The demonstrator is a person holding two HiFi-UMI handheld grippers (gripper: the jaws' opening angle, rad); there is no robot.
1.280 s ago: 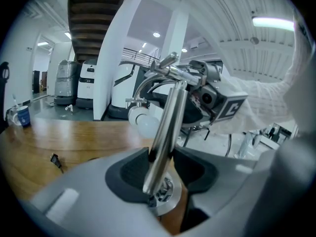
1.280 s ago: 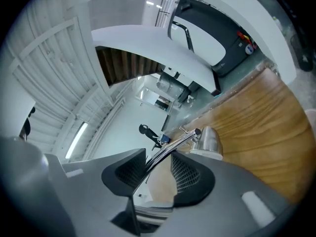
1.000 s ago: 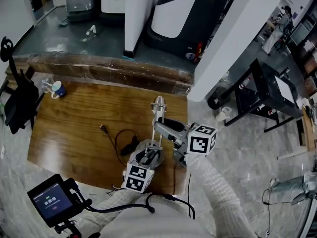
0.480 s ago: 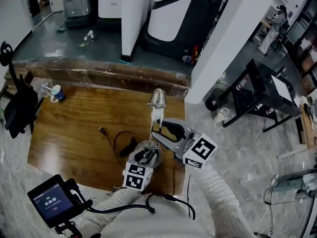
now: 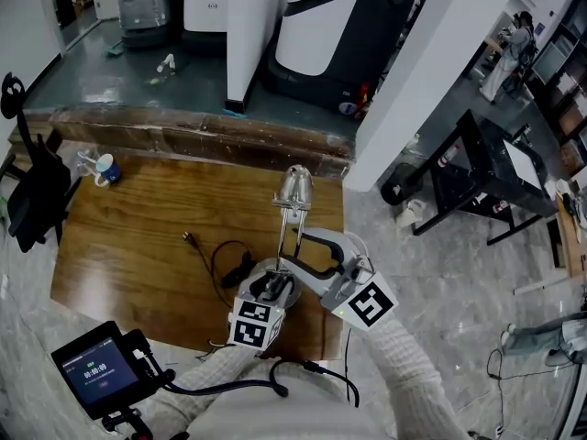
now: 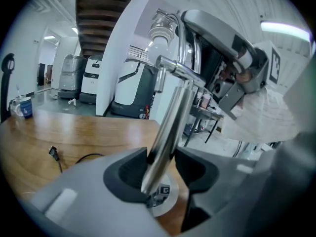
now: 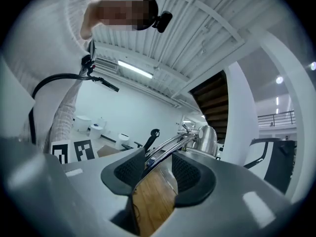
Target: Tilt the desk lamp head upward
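A chrome desk lamp stands on the wooden table (image 5: 138,246), its head (image 5: 295,187) raised at the top of thin rods. My left gripper (image 5: 273,287) sits over the round base, and its jaws are opening. The lower pole (image 6: 170,127) runs between the pads, with a gap on the right side. My right gripper (image 5: 295,250) reaches in from the right. Its jaws are also opening around the upper arm (image 7: 168,149), which lies loose near the left pad. The head (image 7: 207,139) shows just beyond those jaws.
The lamp's black cable and plug (image 5: 190,237) lie left of the base. A blue and white cup (image 5: 107,165) stands at the table's far left corner, by a black chair (image 5: 32,186). A small screen device (image 5: 96,369) sits near my left arm. A black stand (image 5: 495,168) is on the floor to the right.
The right gripper has swung back toward the table's near edge, so its jaws sit lower on the lamp arm. The left gripper has stayed at the base.
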